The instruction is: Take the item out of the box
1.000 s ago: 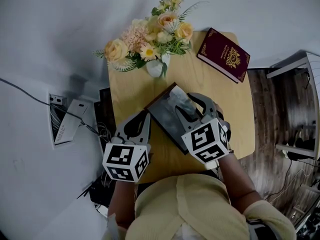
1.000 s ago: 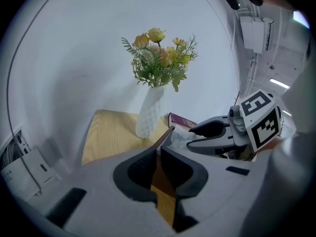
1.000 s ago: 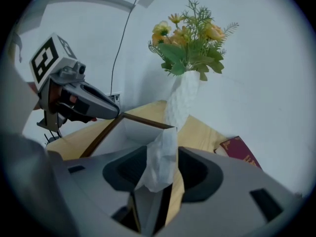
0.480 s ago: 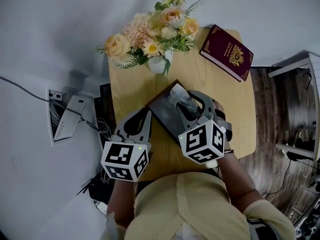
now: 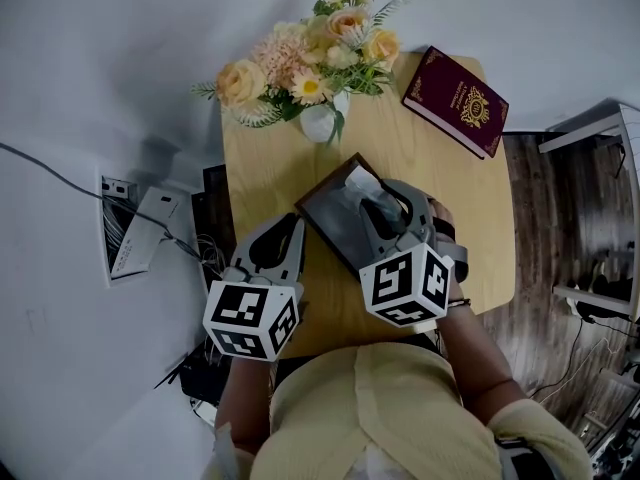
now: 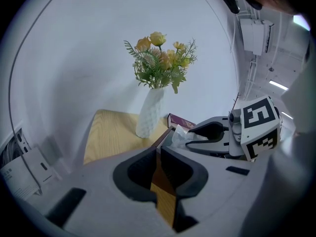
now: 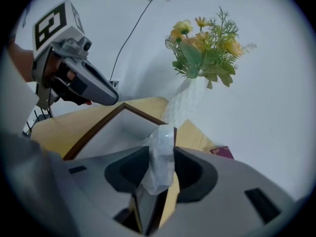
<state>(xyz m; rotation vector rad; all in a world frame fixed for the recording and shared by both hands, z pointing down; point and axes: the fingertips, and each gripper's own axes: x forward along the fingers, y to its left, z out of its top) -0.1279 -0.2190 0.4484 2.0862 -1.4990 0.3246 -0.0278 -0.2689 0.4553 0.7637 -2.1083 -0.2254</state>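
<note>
Now right gripper (image 7: 160, 168), jaws just closing, pinches white crinkly item (image 7: 162, 141) over brown box (image 5: 330, 224); left gripper (image 6: 158, 158) clamps box rim.

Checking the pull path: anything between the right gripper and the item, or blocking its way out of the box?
Nothing visible. The white wrapped item is already between the jaws of the right gripper, which have just been closing on it; the box is open-topped with nothing over it.
</note>
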